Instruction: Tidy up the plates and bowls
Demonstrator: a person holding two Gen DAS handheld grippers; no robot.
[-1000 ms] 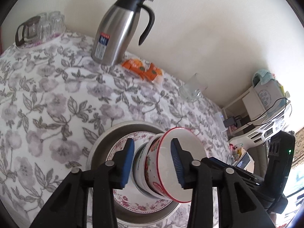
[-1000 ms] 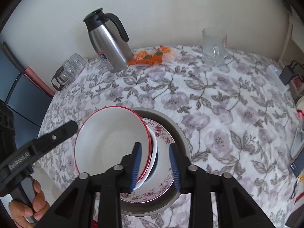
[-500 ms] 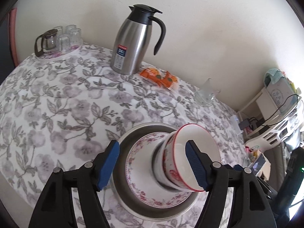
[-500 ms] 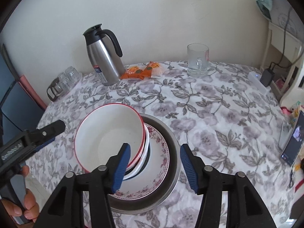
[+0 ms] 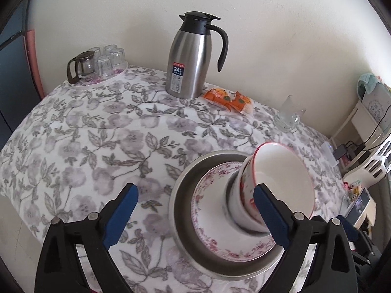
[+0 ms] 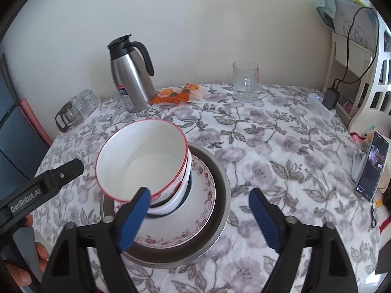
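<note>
A red-rimmed white bowl [image 5: 281, 185] sits on top of a stack: other bowls under it, a floral plate [image 5: 212, 210], then a steel basin [image 5: 185, 195]. The same stack shows in the right wrist view, with the bowl [image 6: 144, 161], the plate [image 6: 195, 210] and the basin [image 6: 220, 193]. My left gripper [image 5: 195, 217] is open and empty, drawn back in front of the stack. My right gripper [image 6: 199, 219] is open and empty, just in front of the basin. The left gripper's arm [image 6: 41, 185] shows at the left of the right wrist view.
A steel thermos jug [image 5: 193, 56], orange snack packets [image 5: 229, 100], a glass mug [image 6: 245, 81] and a tray of glasses [image 5: 97, 63] stand at the table's far side by the wall. A phone [image 6: 371, 166] leans at the right edge. A shelf with cables [image 6: 352, 48] stands to the right.
Both grippers opened, let go of the red-rimmed bowl stack and drew back. The bowls now rest on the floral plate in the basin.
</note>
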